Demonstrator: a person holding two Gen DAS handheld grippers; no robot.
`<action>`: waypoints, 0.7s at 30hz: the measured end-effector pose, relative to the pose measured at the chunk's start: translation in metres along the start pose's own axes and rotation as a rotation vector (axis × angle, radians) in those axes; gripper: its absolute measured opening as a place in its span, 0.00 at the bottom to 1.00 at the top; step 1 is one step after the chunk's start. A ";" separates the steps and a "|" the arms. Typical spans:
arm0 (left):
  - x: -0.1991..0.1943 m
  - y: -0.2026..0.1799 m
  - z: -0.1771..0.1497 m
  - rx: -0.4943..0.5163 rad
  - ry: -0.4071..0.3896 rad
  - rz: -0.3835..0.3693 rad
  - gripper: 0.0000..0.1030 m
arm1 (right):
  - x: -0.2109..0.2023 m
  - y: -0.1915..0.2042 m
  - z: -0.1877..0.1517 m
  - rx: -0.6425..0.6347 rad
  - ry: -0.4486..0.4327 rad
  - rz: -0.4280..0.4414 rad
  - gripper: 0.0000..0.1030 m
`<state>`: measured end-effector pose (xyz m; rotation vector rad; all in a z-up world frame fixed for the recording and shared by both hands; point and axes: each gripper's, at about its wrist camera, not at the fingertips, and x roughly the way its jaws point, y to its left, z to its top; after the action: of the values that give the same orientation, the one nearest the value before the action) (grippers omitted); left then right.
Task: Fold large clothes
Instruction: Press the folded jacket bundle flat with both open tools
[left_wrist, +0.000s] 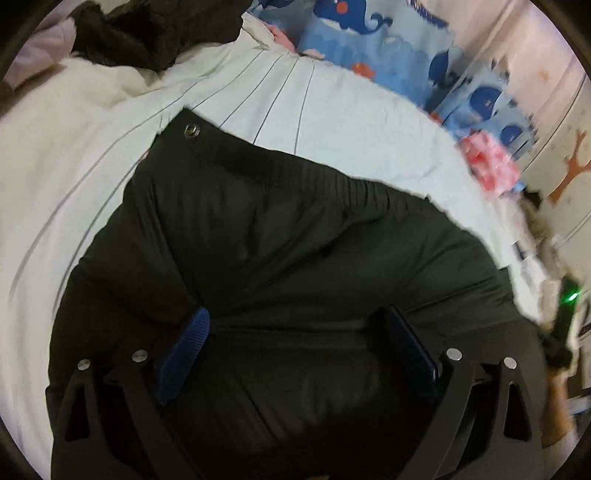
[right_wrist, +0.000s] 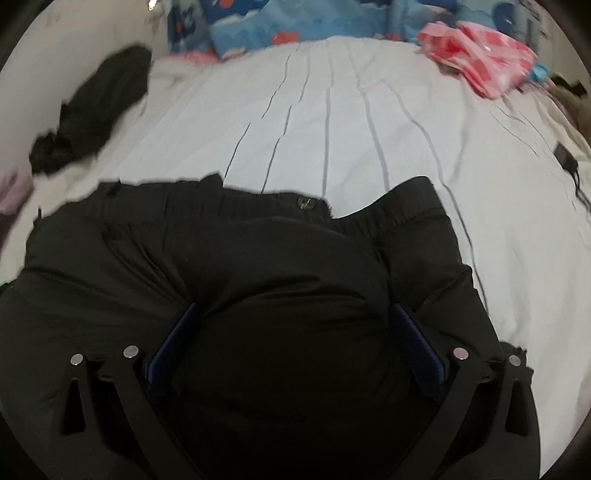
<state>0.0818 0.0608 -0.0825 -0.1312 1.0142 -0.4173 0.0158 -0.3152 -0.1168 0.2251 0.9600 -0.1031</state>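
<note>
Black padded trousers (left_wrist: 280, 236) lie on a white striped bed sheet (left_wrist: 325, 107), elastic waistband and metal snap button (left_wrist: 191, 130) at the far end. My left gripper (left_wrist: 295, 314) is open, its blue-padded fingers (left_wrist: 186, 347) wide apart and pressed against the black fabric, which bulges between them. In the right wrist view the same trousers (right_wrist: 258, 266) fill the lower half, their button (right_wrist: 304, 202) at the waistband. My right gripper (right_wrist: 295, 312) is also open, with a puffed mound of fabric sitting between its fingers (right_wrist: 417, 343).
A blue whale-print quilt (left_wrist: 373, 40) lies along the bed's far edge, with a pink cloth (right_wrist: 480, 62) beside it. Another black garment (right_wrist: 92, 110) sits at the far left of the sheet. A black cable (right_wrist: 569, 162) lies at the right edge. A person's arm (left_wrist: 557, 406) shows at the right.
</note>
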 end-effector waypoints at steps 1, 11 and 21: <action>-0.005 -0.003 -0.001 0.012 0.015 0.026 0.89 | -0.001 0.000 0.002 -0.007 0.026 0.009 0.94; -0.124 0.090 -0.091 -0.171 -0.037 0.002 0.90 | -0.134 -0.114 -0.117 0.372 -0.038 0.191 0.93; -0.120 0.091 -0.129 -0.258 0.089 -0.249 0.91 | -0.119 -0.104 -0.153 0.459 0.062 0.547 0.94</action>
<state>-0.0569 0.2028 -0.0823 -0.4781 1.1415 -0.5207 -0.1941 -0.3818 -0.1187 0.9091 0.8972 0.1912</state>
